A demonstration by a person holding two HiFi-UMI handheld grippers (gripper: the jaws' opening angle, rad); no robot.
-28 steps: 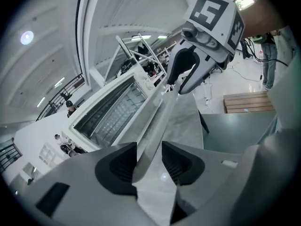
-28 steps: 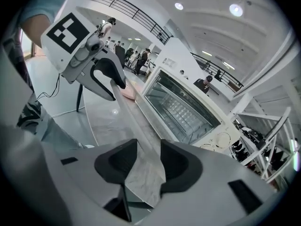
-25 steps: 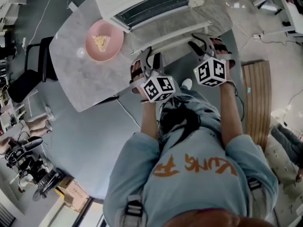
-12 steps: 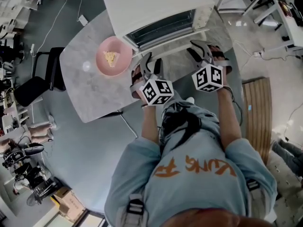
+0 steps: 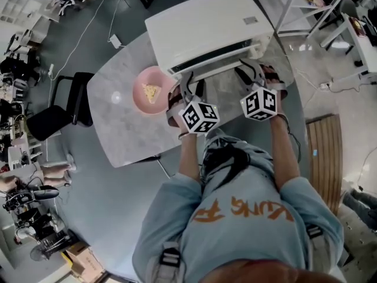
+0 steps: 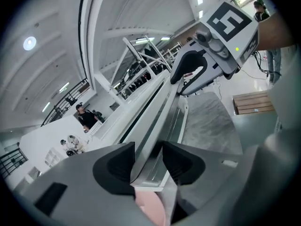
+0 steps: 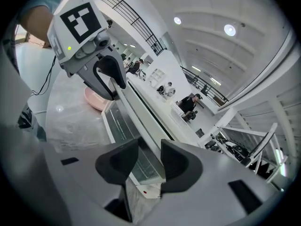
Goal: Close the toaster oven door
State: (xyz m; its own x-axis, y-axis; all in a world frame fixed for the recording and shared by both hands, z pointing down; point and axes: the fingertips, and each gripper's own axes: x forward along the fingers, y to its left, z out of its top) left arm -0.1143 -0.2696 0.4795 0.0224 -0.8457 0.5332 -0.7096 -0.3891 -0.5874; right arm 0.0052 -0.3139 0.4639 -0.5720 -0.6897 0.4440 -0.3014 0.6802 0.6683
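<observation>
White sheet metal forms the boxy toaster oven, which stands at the far edge of a grey marble-patterned tabletop. Its glass-paned door is tipped up almost against the oven's front, with a thin dark slit showing along it. The door's long white bar handle runs across the side facing the person. The left gripper is at the handle's left end. The bar passes between its black jaws, which are opening, and a sliver of space shows beside one pad, so they do not pinch it. The right gripper is at the handle's right end, with its jaws clamped on the bar and a pad against each side. Just left of the oven, close beside the left gripper, a round pink bowl holds a pale yellow piece of food. A black chair stands at the table's left side, and a slatted wooden bench lies on the floor to the right.
</observation>
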